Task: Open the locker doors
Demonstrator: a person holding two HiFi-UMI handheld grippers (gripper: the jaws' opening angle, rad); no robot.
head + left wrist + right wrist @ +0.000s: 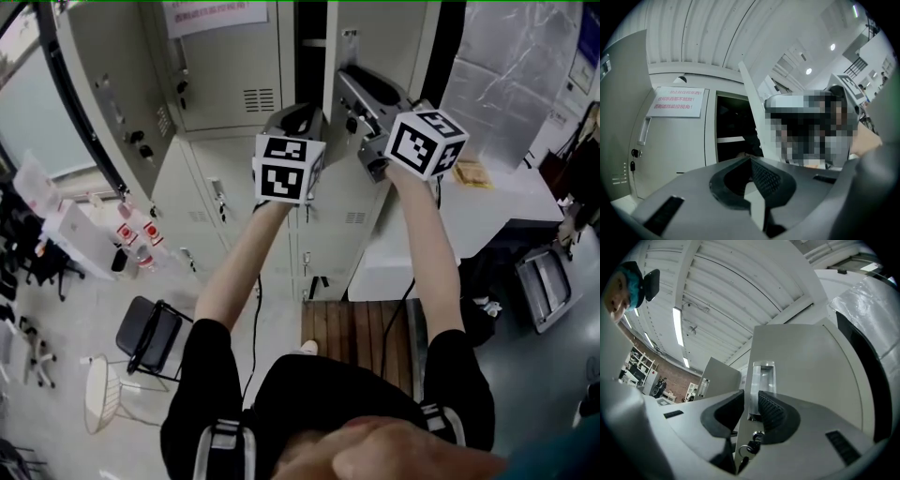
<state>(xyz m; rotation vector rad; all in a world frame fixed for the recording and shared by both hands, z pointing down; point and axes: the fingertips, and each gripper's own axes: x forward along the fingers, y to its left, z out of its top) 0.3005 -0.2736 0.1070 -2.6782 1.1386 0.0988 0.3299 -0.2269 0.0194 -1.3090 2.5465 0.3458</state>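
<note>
The right gripper [751,411] is clamped on the open locker door's [806,371] upright handle edge, with the door panel spreading to its right.

lockers [234,187]: ahead | chair [150,333]: left, before lockers | table [487,211]: right of lockers

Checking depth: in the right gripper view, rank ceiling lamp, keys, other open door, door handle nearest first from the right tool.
1. door handle, between its jaws
2. keys, just below
3. other open door, left
4. ceiling lamp, upper left
</note>
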